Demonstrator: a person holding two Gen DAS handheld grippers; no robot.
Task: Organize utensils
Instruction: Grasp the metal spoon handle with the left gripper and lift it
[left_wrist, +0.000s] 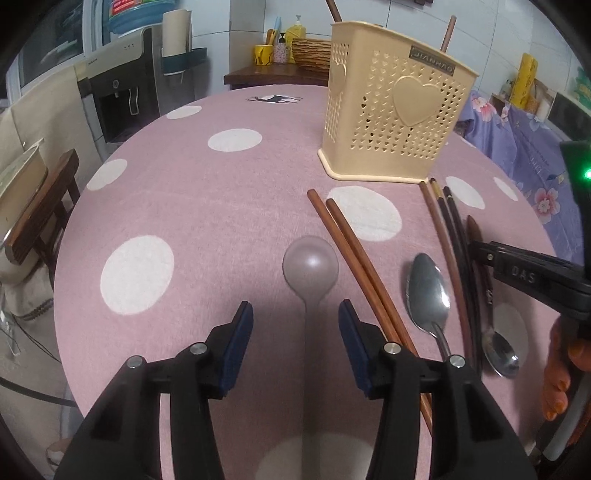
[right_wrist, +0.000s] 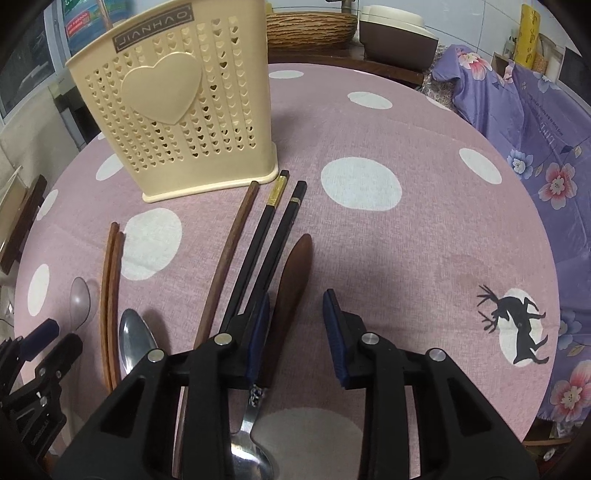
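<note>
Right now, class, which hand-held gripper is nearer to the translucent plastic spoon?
Left. The left hand-held gripper straddles the translucent plastic spoon handle, jaws open. The right hand-held gripper sits further right, over the dark wooden-handled utensil.

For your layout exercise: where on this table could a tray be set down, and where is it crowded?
Free: pink dotted tablecloth right of the dark wooden spoon; also left of the translucent plastic spoon. Crowded: between them, below the cream holder.

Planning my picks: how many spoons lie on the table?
3. Translucent plastic spoon ahead of the left gripper; steel spoon beside the reddish chopsticks; wooden-handled spoon at the right gripper. The holder may hide more.
</note>
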